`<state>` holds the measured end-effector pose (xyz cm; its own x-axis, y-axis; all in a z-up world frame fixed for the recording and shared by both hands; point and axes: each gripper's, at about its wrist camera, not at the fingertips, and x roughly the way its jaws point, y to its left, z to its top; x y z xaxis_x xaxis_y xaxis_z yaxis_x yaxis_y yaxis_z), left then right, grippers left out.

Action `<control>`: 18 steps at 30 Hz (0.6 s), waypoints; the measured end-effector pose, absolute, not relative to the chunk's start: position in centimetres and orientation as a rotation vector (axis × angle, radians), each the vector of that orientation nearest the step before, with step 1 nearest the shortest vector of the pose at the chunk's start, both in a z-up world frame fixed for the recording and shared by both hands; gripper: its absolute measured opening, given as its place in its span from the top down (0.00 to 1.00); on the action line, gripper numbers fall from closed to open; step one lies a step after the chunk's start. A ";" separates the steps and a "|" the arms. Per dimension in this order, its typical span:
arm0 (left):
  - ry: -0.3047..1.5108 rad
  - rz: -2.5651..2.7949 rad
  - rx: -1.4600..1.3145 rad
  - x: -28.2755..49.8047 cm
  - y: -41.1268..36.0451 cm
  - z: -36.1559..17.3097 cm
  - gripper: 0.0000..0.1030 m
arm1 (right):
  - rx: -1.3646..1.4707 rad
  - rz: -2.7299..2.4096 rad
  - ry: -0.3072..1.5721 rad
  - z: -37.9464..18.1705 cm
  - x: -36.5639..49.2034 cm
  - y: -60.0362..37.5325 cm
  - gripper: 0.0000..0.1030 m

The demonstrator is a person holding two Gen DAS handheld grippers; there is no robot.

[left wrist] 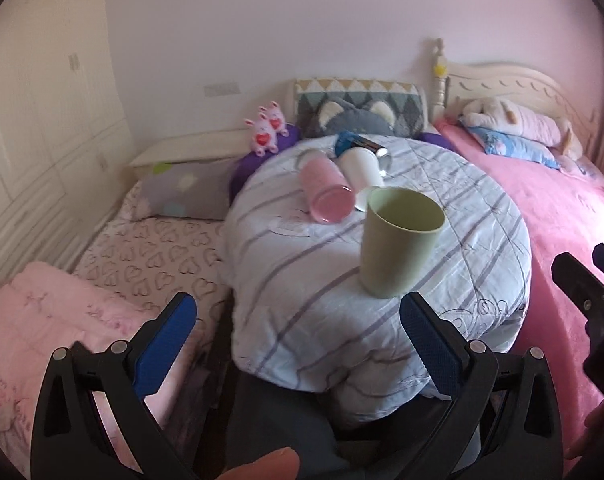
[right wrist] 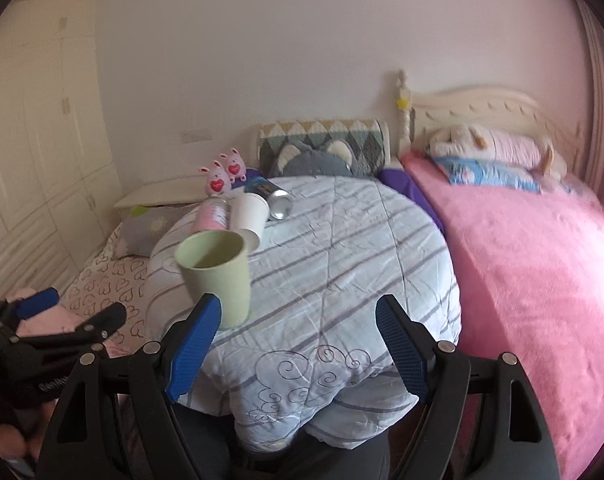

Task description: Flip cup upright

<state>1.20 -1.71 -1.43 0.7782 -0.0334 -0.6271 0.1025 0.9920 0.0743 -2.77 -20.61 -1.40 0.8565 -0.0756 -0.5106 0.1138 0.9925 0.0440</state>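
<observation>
Three cups were counted on the striped quilt: one pale green plastic cup (left wrist: 400, 242) standing upright, one pink tumbler (left wrist: 326, 194) lying on its side and one white paper cup (left wrist: 362, 172) lying beside it. One metal can (left wrist: 372, 150) was seen behind them. Two pink rabbit toys (left wrist: 266, 128) were counted.

Left gripper (left wrist: 297, 312): jaws spread wide, blue pads facing inward, nothing between them; held low, pointing forward.
Right gripper (right wrist: 297, 320): jaws spread wide, nothing held, blue pads facing inward.
Relative pose: side by side, apart, each visible at the edge of the other's wrist view.
</observation>
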 end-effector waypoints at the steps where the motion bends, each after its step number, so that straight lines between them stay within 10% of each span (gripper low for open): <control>1: 0.667 -0.067 0.106 0.6 -1.5 -1.0 0.00 | 0.068 -0.093 0.524 -1.2 -3.1 -20.2 0.21; 18: 0.511 -0.058 0.126 -5.5 -0.7 3.7 0.00 | 0.037 -0.117 0.443 2.2 -7.5 -17.7 0.21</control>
<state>-5.47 -0.69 3.66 0.8709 -0.0234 -0.4908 0.0865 0.9906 0.1062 -7.50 -17.74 2.20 0.8969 -0.1051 -0.4297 0.1213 0.9926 0.0106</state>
